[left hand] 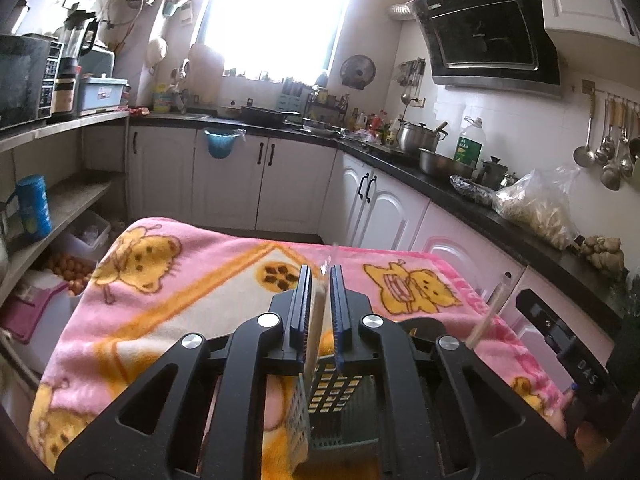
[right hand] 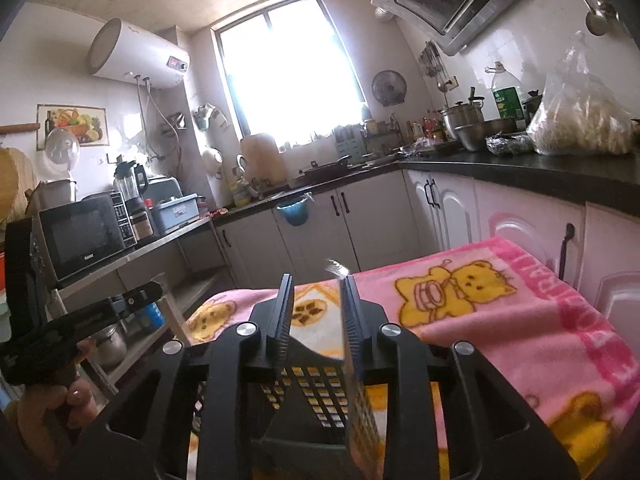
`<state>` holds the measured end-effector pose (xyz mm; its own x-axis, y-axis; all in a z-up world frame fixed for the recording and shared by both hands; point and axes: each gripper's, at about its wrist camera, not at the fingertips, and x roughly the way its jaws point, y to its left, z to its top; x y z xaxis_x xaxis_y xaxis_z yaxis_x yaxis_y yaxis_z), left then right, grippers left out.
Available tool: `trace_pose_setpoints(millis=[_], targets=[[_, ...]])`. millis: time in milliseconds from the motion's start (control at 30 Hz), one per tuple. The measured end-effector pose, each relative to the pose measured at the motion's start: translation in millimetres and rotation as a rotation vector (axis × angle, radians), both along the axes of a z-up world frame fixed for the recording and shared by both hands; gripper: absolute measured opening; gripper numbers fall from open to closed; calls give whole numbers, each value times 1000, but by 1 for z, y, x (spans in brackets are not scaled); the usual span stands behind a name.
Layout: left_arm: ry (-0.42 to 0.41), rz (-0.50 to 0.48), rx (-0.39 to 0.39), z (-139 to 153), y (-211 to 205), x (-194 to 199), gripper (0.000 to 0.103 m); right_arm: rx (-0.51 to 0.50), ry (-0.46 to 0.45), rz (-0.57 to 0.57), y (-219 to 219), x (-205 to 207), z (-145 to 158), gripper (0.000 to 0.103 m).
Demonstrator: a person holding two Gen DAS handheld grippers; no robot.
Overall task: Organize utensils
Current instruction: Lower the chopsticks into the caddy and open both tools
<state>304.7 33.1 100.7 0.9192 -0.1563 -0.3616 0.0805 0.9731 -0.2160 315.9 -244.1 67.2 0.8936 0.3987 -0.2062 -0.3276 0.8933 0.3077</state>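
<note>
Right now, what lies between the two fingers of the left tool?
In the left tool stands a pale flat stick in clear wrapping, over the perforated basket. The left wrist view shows this.

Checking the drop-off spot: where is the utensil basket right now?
In both wrist views the dark basket sits on the pink blanket, just below the gripper fingers.

A perforated plastic utensil basket (left hand: 340, 408) is set on the pink cartoon-print blanket (left hand: 168, 292) spread over the table, directly below both grippers. A pale wrapped utensil (left hand: 318, 316) is seen between the left gripper (left hand: 320, 280) fingers, above the basket. White cabinets under a dark L-shaped countertop (left hand: 452, 184) are placed behind and right of the blanket. A black microwave oven (right hand: 80, 236) is kept on the shelf unit at left.
</note>
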Motion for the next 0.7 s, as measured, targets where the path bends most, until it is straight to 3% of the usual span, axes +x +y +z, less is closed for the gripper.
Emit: trace_pose_setpoints(millis=[333, 700], targets=[[27, 0, -10, -8, 4, -17, 22, -15, 34, -10, -14, -31, -3, 40], [46, -1, -19, -15, 9, -48, 49, -71, 62, -15, -17, -65, -7, 52]])
